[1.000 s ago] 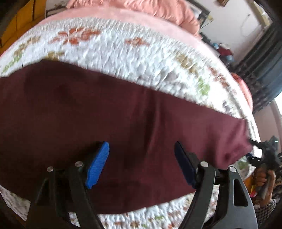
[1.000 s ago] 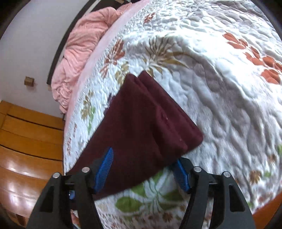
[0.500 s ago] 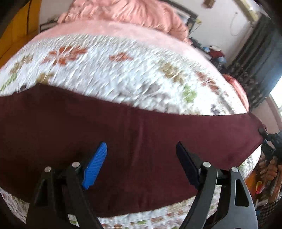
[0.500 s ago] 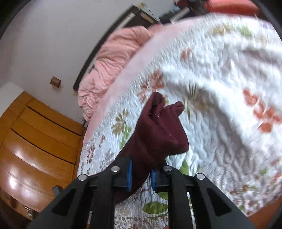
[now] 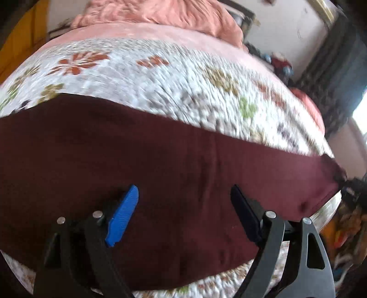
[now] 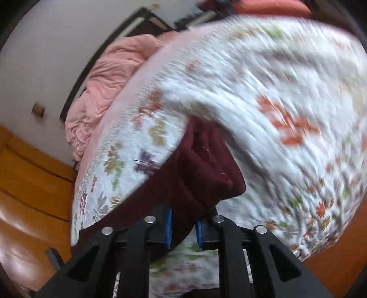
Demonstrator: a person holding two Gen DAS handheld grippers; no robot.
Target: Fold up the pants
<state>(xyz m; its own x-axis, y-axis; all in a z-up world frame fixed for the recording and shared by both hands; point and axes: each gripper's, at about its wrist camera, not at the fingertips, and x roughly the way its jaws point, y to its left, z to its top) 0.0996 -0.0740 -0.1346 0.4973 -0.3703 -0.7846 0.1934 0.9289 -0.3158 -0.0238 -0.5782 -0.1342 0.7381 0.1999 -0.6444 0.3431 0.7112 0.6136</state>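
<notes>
Pinching the pants (image 6: 201,169) hem end, right gripper (image 6: 183,229) lifts it off the bed (image 6: 263,91); left gripper (image 5: 183,211) hovers open above pants. Bunched layers may slip, skewing the fold.

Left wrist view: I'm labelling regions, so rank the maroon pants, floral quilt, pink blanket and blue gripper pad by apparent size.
1. maroon pants
2. floral quilt
3. pink blanket
4. blue gripper pad, despite sitting closest to the camera.

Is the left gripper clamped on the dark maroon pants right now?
No: the left gripper hangs with its jaws wide apart above the flat dark maroon pants, pinching no cloth.
</notes>
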